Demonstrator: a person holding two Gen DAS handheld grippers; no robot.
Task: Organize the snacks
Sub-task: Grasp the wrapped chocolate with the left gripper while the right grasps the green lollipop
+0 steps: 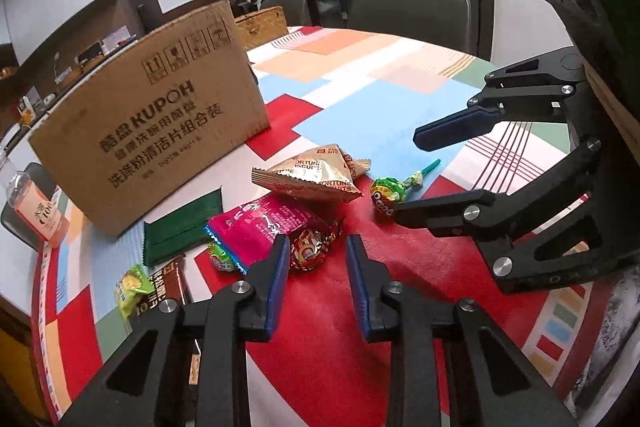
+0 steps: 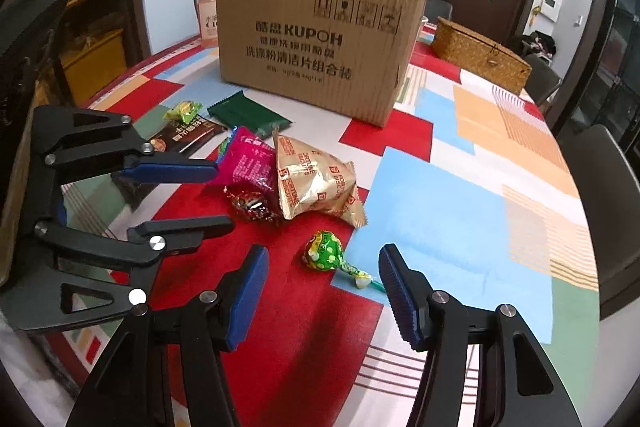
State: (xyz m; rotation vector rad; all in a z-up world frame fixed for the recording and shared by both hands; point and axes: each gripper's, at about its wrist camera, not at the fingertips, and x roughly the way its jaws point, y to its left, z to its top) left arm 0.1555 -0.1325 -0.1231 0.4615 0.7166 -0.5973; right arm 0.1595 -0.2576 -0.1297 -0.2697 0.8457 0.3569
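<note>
Hidden or unclear: the bottle stands mostly behind the cardboard box; only its neck and one side show. The print on the brown bar wrapper is too small to read. No hand or sleeve shows in either view.

Snacks lie in a loose cluster on the patchwork table in front of the box: gold fortune-biscuit bag, pink packet partly under it, red foil candy, dark green packet, small green candy. A green lollipop lies apart, nearer the camera.

Left hand-held gripper: angled down at the table, jaws narrowly apart, nothing between them; red foil candy just beyond the left pad.

Right hand-held gripper: angled down, jaws released and wider, straddling the lollipop's stick end without touching it.
</note>
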